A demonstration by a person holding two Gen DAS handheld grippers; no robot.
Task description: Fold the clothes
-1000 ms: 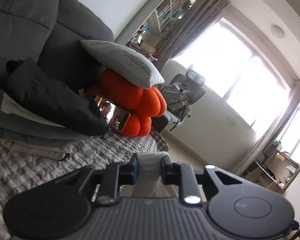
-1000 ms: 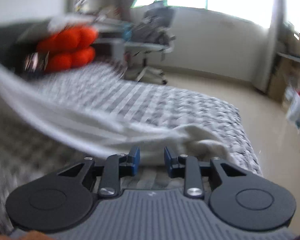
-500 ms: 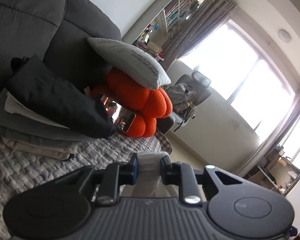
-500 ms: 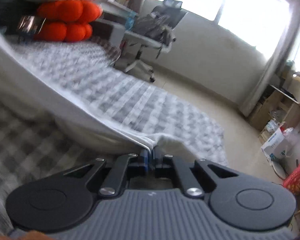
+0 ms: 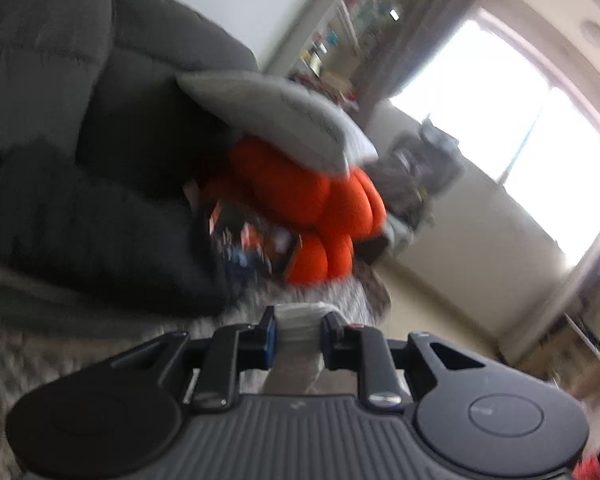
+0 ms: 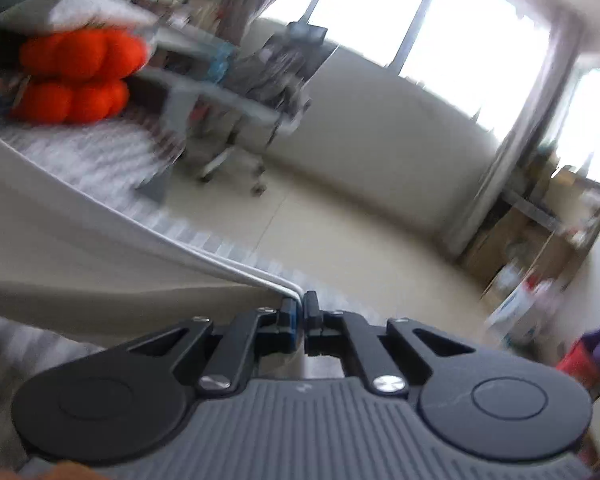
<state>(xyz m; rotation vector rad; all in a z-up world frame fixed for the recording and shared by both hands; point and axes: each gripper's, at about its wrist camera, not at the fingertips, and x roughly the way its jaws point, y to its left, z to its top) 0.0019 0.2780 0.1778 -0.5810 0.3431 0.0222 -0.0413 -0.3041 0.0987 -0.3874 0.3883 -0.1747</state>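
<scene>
Both grippers are clamping the white garment (image 6: 100, 248): left gripper (image 5: 299, 338) on a bunched wad, right gripper (image 6: 300, 316) on its hem. Lifting step underway, judging by the taut edge. Next: spreading it flat on the checked blanket (image 6: 112, 156).

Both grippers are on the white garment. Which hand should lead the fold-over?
Right, probably. The right gripper is shut on the white garment's hem, which runs taut from it across the bed. The left gripper only pinches a bunched wad of cloth, close to the stacked clothes.
</scene>
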